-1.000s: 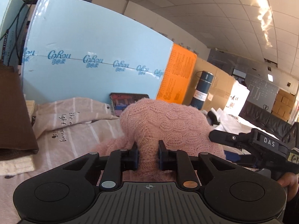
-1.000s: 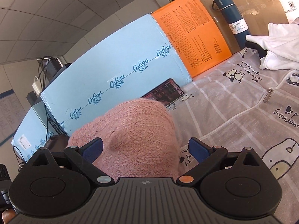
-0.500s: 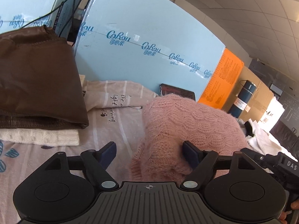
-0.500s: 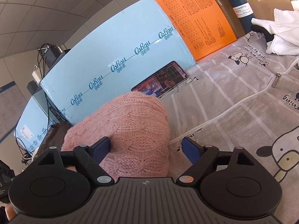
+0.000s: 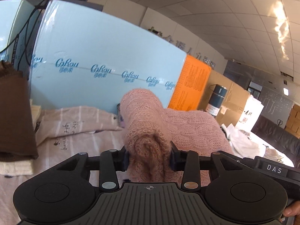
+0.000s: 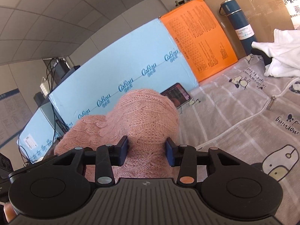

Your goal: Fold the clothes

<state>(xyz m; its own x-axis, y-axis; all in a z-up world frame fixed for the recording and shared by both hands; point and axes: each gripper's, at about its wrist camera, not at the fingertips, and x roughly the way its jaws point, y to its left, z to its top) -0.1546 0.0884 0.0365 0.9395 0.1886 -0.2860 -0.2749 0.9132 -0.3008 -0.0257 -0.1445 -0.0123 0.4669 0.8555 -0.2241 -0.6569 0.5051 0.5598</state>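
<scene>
A pink cable-knit sweater (image 5: pixel 168 123) is bunched up over the striped bedsheet (image 5: pixel 75 131). My left gripper (image 5: pixel 149 158) is shut on a thick roll of its knit. My right gripper (image 6: pixel 146 151) is shut on another bunch of the same sweater (image 6: pixel 142 116). Both hold it raised off the sheet. The right gripper's black body (image 5: pixel 271 168) shows at the right edge of the left wrist view.
A folded brown garment on a white one (image 5: pixel 13 116) lies at the left. Blue foam board (image 6: pixel 121 78), orange board (image 6: pixel 200 43) and cardboard stand behind. A phone (image 6: pixel 176 93), a blue flask (image 6: pixel 238 24) and white clothes (image 6: pixel 281 54) lie near the back right.
Both grippers were open half a second ago and have now closed on the pink sweater. The sweater has been gathered and lifted higher.
</scene>
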